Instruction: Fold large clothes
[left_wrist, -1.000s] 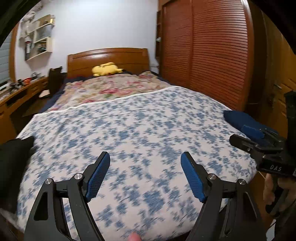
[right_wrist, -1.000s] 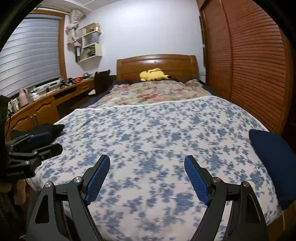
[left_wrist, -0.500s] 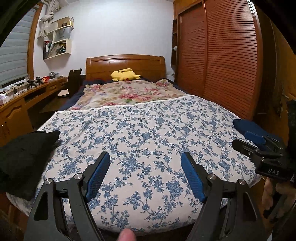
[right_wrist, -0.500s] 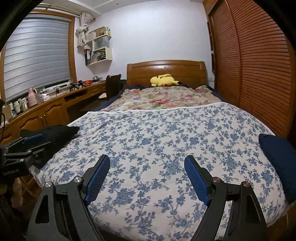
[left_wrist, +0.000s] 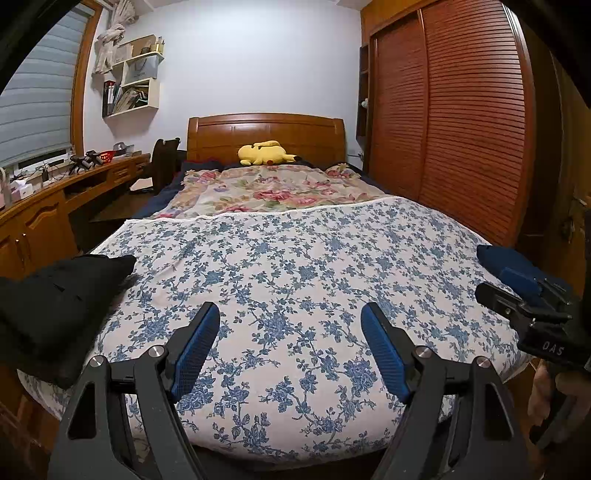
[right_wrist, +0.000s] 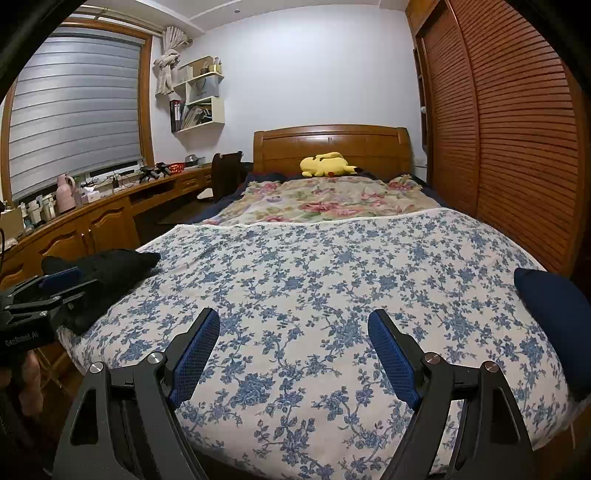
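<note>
Two garments wait on the bed (left_wrist: 295, 280), largest thing in view, under its blue-flowered sheet; one black garment (left_wrist: 55, 302) bunched at the foot's left corner, one navy garment (right_wrist: 554, 321) at the foot's right corner. I hold the left gripper (left_wrist: 290, 347) and right gripper (right_wrist: 293, 350) at the foot edge, both spread wide, grasping nothing; I'd judge it best to take one piece, drag it to the bare middle, and flatten it before any fold. One yellow plush (left_wrist: 264, 153) sits by the headboard.
</note>
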